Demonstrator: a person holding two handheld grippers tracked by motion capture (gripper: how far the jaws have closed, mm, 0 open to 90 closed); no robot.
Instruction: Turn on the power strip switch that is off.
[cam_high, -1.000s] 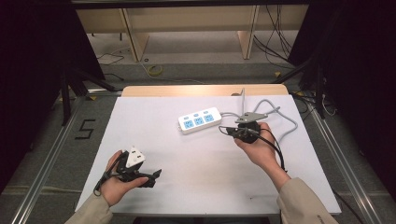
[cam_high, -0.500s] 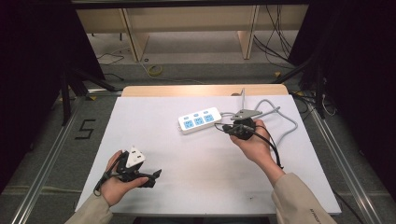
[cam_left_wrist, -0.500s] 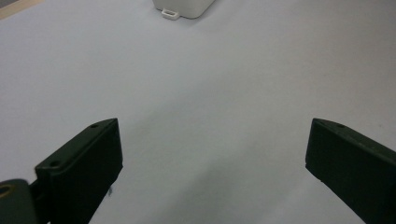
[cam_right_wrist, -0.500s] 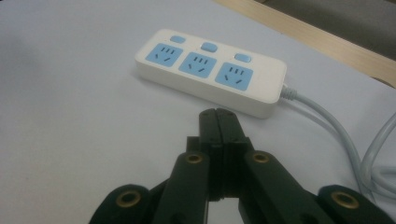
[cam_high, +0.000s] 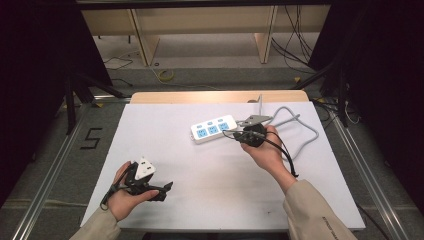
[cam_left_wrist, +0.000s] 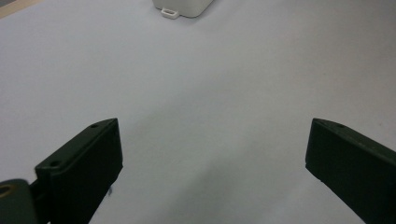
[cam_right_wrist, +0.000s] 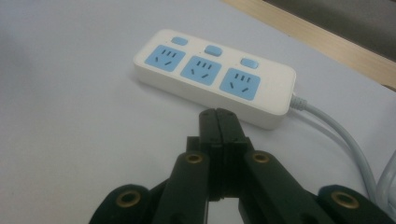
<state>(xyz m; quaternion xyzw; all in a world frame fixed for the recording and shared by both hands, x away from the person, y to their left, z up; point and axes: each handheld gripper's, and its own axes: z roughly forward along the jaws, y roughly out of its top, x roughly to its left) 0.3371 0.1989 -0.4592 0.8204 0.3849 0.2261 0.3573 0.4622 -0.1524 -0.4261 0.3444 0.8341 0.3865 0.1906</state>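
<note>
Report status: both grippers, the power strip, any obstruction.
Left gripper open, empty, low over bare table. Right gripper shut, empty, tips just short of power strip. Strip flat, all three sockets free. Nothing between.

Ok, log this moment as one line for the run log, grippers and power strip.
left gripper: open, empty, over bare table | right gripper: shut, empty, tips just short of power strip | power strip: flat on table, sockets up
</note>
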